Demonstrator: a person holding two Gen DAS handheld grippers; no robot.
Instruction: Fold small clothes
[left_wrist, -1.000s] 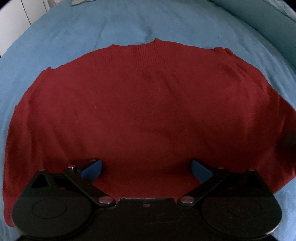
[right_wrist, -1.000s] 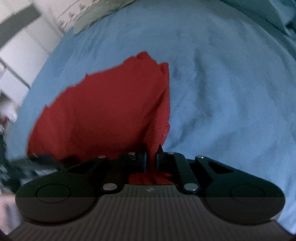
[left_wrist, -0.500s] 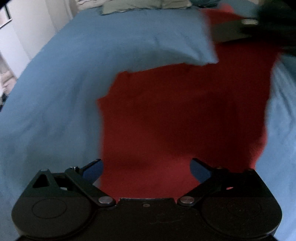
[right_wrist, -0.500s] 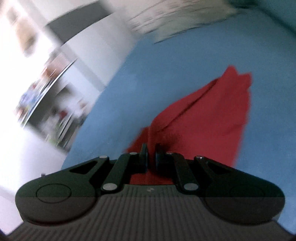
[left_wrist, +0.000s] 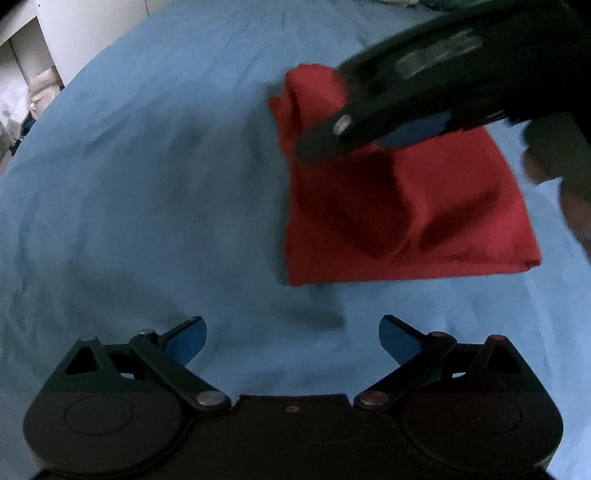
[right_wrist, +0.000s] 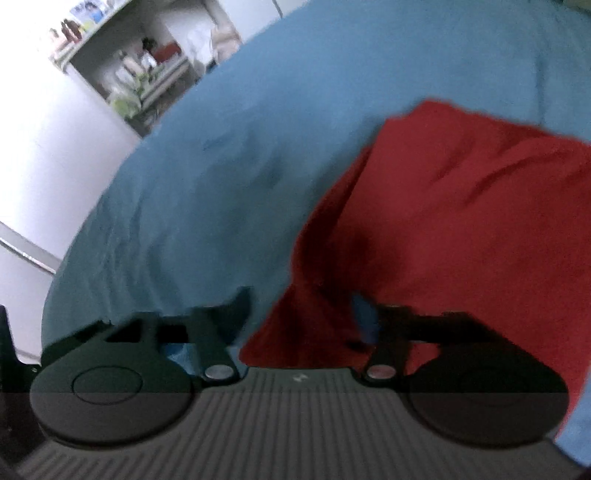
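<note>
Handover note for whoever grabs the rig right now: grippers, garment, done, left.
Left gripper: open, empty, over bare blue bedsheet, short of the cloth.
Right gripper: its fingers have just been opening; the red garment lies loose between them, not pinched. In the left wrist view it hangs over the garment's far edge.
Garment: on the sheet, doubled over into a rough rectangle, with a raised ridge of loose cloth across the top layer.
Done: fold carried over and let go.
Left: probably flatten the ridge, square the edges, maybe one more fold.

Blue bedsheet (left_wrist: 147, 184); cluttered white shelf (right_wrist: 140, 74) beyond.
</note>
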